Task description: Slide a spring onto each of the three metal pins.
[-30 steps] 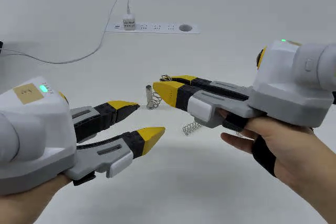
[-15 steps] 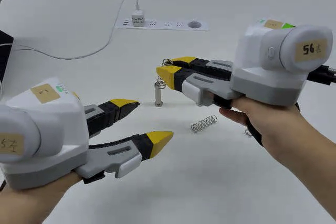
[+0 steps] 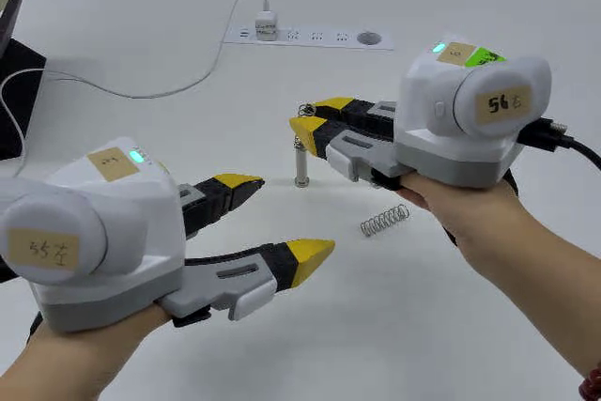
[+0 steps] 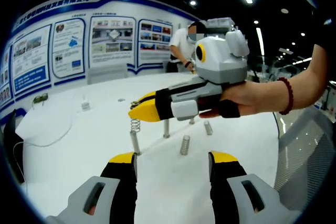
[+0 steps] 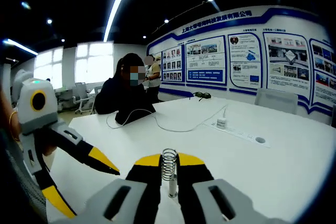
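Right now I'm counting three pins in the left gripper view. The near pin [image 4: 135, 144] is standing under my right gripper [image 4: 137, 109], the bare pin [image 4: 166, 128] is just behind it, and the short pin [image 4: 185, 144] is looking ribbed, though I can't tell whether that is a coil. I'm counting two springs plainly. The spring [image 5: 169, 167] is sitting upright, pinched between my right jaws, with its lower end meeting the top of the near pin. The loose spring [image 3: 385, 220] is lying on its side on the table [image 3: 423, 326], near my right hand [image 3: 460, 213].

I'm holding the right gripper roughly level and pointing it to my left, my hand wrapping the grip from below, with a bead bracelet [image 4: 286, 95] showing on that wrist. My left gripper [image 3: 282, 218] is hovering low over the table, well apart from the pins. It is angling up toward the right one, its two yellow-tipped jaws standing wide apart with nothing between them.

A handwritten tag [image 3: 502, 100] on the right gripper is reading "56" plus a mark I can't make out, and a tag [image 3: 42, 248] on the left is starting "55". The wall boards [image 5: 247, 43] are carrying Chinese headings too small for me to read. One power strip [image 3: 310, 37] is lying at the far side of the table with one plug [image 3: 268, 21] in it.
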Demonstrator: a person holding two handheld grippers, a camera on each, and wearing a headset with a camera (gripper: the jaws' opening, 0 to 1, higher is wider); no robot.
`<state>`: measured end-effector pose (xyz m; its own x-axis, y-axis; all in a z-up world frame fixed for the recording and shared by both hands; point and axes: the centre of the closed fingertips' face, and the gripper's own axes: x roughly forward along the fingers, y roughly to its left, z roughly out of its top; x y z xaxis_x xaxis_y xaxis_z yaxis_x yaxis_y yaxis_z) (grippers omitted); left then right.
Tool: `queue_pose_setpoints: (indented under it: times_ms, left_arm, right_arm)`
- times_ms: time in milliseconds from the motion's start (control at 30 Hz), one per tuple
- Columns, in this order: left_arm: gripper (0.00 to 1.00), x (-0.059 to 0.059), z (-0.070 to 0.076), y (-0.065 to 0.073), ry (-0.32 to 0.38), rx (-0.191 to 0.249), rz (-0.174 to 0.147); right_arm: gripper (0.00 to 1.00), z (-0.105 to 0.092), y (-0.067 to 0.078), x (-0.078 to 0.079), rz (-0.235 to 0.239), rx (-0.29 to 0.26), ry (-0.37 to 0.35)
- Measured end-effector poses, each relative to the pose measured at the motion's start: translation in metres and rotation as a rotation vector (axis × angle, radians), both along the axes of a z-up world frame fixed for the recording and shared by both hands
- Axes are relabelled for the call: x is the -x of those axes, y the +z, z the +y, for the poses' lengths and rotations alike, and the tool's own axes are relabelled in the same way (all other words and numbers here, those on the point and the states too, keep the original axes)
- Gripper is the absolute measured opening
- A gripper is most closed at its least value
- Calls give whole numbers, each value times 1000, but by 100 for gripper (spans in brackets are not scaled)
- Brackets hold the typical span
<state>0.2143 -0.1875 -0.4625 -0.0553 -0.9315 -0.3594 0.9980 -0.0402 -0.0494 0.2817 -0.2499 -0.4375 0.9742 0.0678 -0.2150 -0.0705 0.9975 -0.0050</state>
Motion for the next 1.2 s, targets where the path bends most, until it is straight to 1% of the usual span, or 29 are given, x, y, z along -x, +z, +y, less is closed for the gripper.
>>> queue_pose_setpoints:
  times_ms: [67,200,267,367,400,433,500,700,967,1033,1100,1200]
  left_arm:
    - [56,0,0,-1,1,-2,3]
    - [56,-2,-1,-1,6,-3,7]
    - [56,-2,0,-2,5,-3,10]
    - [56,-3,0,-3,7,-7,11]
    - [56,-3,1,-4,8,-8,13]
    - [56,-3,1,-4,10,-8,14]
    - [56,-3,1,-4,12,-8,16]
    - [55,-5,1,-1,24,2,27]
    - [55,-4,2,-1,25,1,32]
    - [55,-4,3,-1,27,2,32]
    - [55,-5,2,-1,28,2,31]
    - [54,-4,2,-1,25,1,31]
  right_arm:
    - [11,-4,-4,-2,9,17,-9]
    - [11,-8,-9,-6,15,9,-17]
    - [11,-9,-9,-7,10,4,-20]
    - [11,-8,-11,-9,18,-2,-21]
    - [11,-8,-11,-9,12,-12,-19]
    - [11,-7,-12,-9,18,-12,-17]
    - [11,-7,-15,-10,29,5,-15]
    - [11,-5,-26,-9,63,14,-14]
    - [11,-6,-39,-11,98,14,-25]
    - [11,-6,-42,-10,108,3,-24]
    - [12,-5,-47,-9,122,7,-23]
    - [12,-5,-50,-10,129,9,-23]
